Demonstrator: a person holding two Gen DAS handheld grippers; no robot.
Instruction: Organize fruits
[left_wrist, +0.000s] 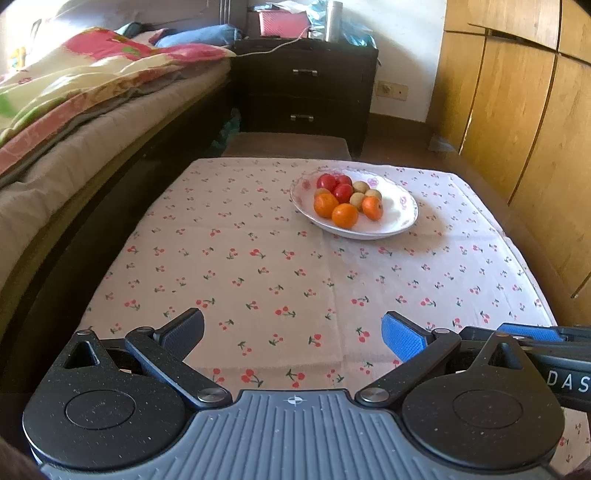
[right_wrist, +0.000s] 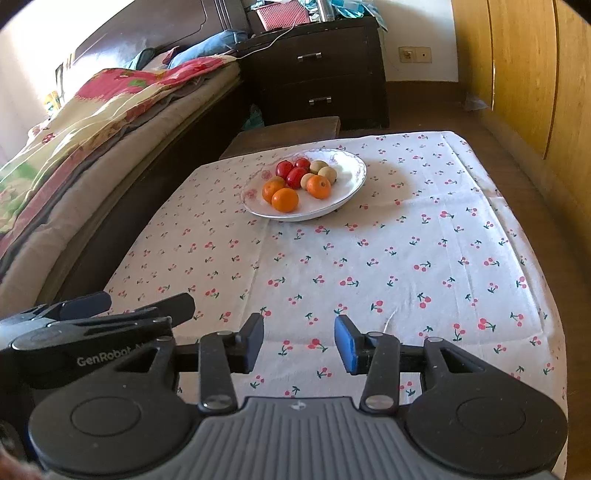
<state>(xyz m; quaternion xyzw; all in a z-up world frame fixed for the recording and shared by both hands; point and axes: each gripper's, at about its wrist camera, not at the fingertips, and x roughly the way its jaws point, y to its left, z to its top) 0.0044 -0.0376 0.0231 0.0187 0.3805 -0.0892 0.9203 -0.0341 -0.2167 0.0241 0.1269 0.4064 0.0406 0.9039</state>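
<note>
A white flowered plate (left_wrist: 399, 218) (right_wrist: 351, 177) sits far back on the cherry-print tablecloth (left_wrist: 280, 266) (right_wrist: 388, 251). On it lie three oranges (left_wrist: 344, 215) (right_wrist: 284, 199), three red fruits (left_wrist: 342, 192) (right_wrist: 296, 176) and three pale tan fruits (left_wrist: 357, 199) (right_wrist: 326, 172). My left gripper (left_wrist: 291, 334) is open over the near edge of the table, nothing between its fingers. My right gripper (right_wrist: 299, 341) is open too, with a narrower gap and nothing in it. Both hang well short of the plate. The left gripper (right_wrist: 122, 306) shows beside the right one.
A bed with a flowered blanket (left_wrist: 74, 85) (right_wrist: 92, 122) runs along the left side. A dark drawer unit (left_wrist: 306, 88) (right_wrist: 317, 74) and a low brown stool (left_wrist: 288, 146) (right_wrist: 284, 134) stand behind the table. Wooden wardrobe doors (left_wrist: 517, 110) (right_wrist: 524, 74) line the right.
</note>
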